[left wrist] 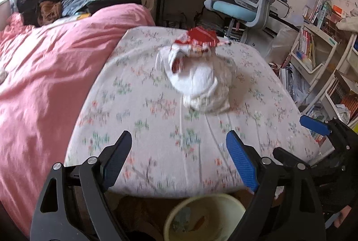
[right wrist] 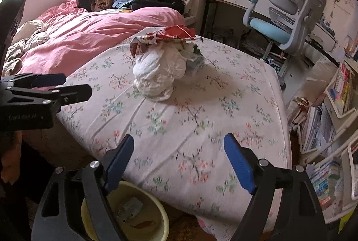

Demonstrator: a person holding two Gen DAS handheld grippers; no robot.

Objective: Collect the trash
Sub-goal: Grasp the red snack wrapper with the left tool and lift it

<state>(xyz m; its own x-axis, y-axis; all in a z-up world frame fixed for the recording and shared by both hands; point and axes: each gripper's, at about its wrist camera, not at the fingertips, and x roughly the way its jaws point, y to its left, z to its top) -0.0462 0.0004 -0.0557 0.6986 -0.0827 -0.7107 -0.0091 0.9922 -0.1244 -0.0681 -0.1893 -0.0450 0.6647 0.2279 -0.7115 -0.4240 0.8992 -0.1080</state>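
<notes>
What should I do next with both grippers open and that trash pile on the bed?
Probably ease the right gripper forward toward the pile of trash. Both it and the left gripper are open and empty, the pile sits apart from them on the flowered sheet, and the yellow bin waits below the bed's edge.

I saw the floral-sheeted bed (right wrist: 190,129) carrying a crumpled trash pile (right wrist: 161,68) beside a pink duvet (right wrist: 94,39)

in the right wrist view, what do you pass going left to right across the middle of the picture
left gripper → pink duvet → white plastic bag of trash → floral sheet → blue and grey desk chair → bookshelves
</notes>
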